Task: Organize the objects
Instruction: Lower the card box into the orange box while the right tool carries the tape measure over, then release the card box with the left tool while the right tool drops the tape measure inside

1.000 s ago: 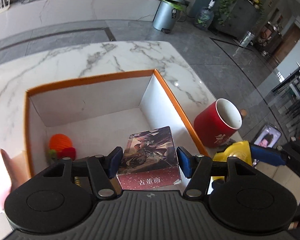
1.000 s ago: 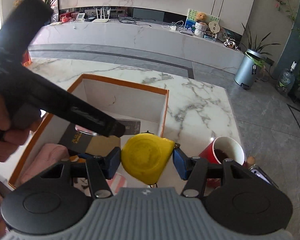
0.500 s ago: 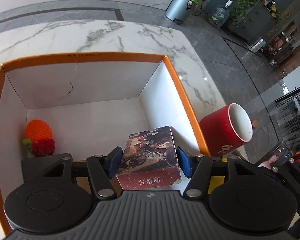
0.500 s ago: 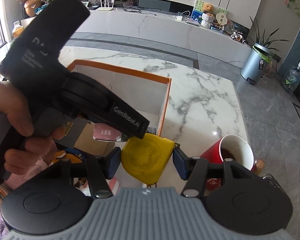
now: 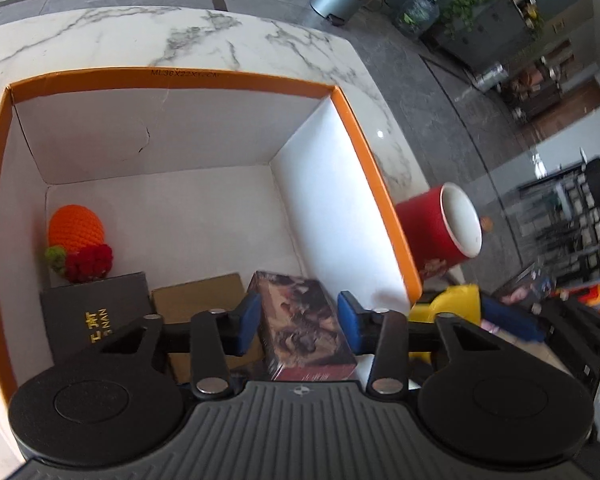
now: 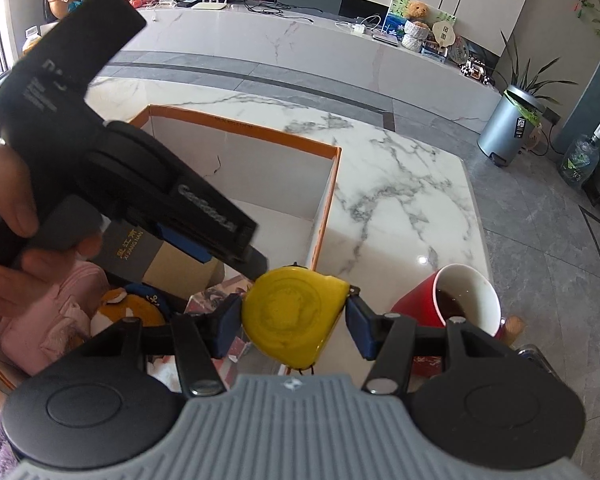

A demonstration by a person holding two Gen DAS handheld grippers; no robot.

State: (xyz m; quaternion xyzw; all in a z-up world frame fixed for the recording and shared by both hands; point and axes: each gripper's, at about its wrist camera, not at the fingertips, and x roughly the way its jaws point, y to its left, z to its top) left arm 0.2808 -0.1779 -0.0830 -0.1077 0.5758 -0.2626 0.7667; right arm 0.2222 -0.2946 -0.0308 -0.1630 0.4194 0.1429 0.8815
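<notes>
On the white marble bench (image 5: 260, 44), the left hand-held gripper (image 5: 296, 322), jaws just narrowed, brackets the illustrated card box (image 5: 304, 320) inside the orange-rimmed carton (image 5: 172, 80), while the right hand-held gripper (image 6: 294, 320) clamps a yellow tape measure (image 6: 294, 314) beside the carton's rim.

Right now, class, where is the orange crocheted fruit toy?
In the left wrist view, the orange crocheted fruit toy sits at the left of the orange-rimmed box, behind the black box.

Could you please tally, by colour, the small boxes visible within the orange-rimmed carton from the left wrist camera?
Black box: 1
Brown cardboard box: 1
Illustrated box: 1
Total: 3
</notes>
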